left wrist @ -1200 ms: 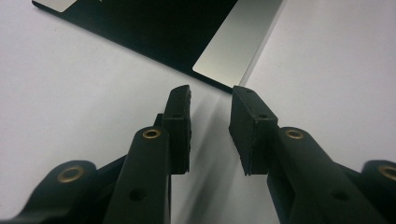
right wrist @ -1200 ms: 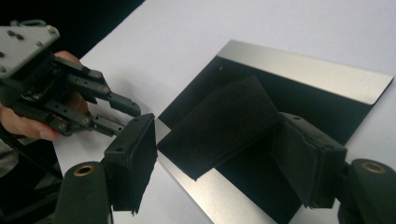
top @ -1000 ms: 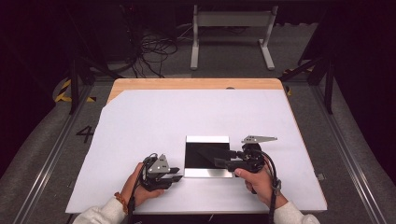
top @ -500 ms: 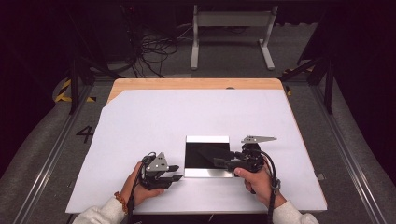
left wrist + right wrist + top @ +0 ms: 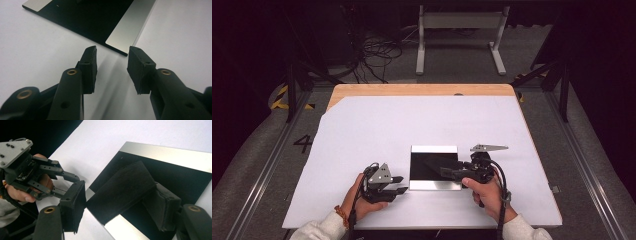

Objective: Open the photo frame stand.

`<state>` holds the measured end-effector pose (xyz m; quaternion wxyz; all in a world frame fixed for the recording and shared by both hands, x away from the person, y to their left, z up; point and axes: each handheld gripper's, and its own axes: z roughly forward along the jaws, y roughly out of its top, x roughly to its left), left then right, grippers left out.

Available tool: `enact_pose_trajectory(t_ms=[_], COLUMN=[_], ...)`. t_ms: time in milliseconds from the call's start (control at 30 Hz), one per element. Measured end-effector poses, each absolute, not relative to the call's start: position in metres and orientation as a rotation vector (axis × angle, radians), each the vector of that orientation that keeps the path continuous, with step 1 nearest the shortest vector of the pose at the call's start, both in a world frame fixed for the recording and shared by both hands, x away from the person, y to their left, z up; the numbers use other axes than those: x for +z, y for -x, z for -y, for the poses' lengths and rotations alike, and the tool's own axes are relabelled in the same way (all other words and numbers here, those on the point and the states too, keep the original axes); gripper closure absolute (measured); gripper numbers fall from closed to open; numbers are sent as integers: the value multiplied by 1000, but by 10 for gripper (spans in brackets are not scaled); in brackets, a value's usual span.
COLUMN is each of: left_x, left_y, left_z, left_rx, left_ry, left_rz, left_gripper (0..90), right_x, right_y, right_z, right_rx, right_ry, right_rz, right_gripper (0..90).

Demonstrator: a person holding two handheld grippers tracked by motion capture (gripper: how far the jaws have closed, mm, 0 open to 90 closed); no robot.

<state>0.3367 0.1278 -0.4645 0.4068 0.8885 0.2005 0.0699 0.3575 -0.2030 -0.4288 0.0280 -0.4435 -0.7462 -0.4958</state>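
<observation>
High view, left tongs [image 5: 398, 184] released beside mirror plate [image 5: 434, 167], right tongs [image 5: 452, 172] released, reaching over it

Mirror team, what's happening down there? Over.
Left tongs open, just short of the mirror's corner. Right tongs open over the mirror, nothing gripped. White sheet around it bare.

A big white sheet [image 5: 422, 130] covers the wooden table [image 5: 422, 89], and tangled black cables [image 5: 374, 52] lie on the floor behind.

Black plate [image 5: 434, 166] with silver edge bands, white table [image 5: 377, 130].
</observation>
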Motion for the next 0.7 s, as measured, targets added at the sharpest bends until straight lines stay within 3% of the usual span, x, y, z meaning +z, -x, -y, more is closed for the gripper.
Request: enact_pose_trajectory(t_ms=[167,700], left_x=[-464,-464], left_y=[-336,-337], left_z=[-128,-128], left_rx=[172,172], left_ry=[-2238,-2233], left_rz=[-507,-513], left_gripper=[598,574], right_x=[-430,-439], right_y=[-361,-363], right_z=[206,206], right_rx=[-1532,-1517], right_ry=[1447,1417], right_rz=[2264,2218], right_gripper=[427,467])
